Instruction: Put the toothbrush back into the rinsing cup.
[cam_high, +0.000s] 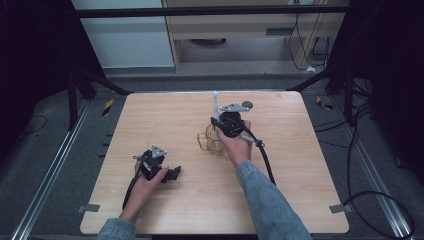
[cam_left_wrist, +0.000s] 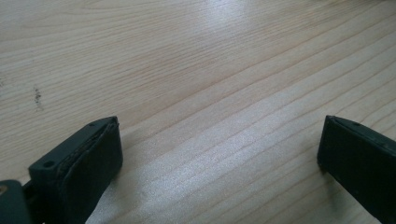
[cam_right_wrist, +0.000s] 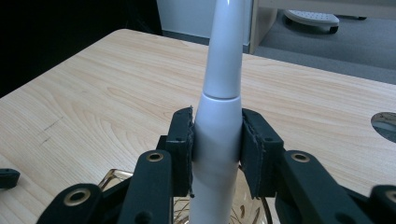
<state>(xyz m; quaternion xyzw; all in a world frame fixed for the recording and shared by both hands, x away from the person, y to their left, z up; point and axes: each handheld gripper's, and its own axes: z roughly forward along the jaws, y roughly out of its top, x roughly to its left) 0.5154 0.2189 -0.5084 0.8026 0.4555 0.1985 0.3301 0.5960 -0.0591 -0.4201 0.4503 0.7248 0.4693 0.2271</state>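
white handle held upright over a glass holder

white plastic, tapered and two-part, the toothbrush-like handle is clamped between the fingers of the right gripper. the pads press on both sides of its thicker lower section, and the handle stands close to upright. its lower end sits at the mouth of the amber glass cup, directly below the fingers. in the high view the right gripper is over the middle of the wooden bench, with the glass cup just beside the hand.

the left gripper rests low on the near left of the bench, well apart from the cup. its fingers stand wide, with bare wood between them and nothing held.

step in hand, as judged: the handle is either going into the cup or coming out of it. which of the two cannot be told, since the handle's lower end is hidden behind the fingers.

next move, if insertion: lower the handle straight down along the cup's axis, keep it upright, and part the fingers only once its base is seated. the cup is light and unbraced, so side load on its rim may tip it.
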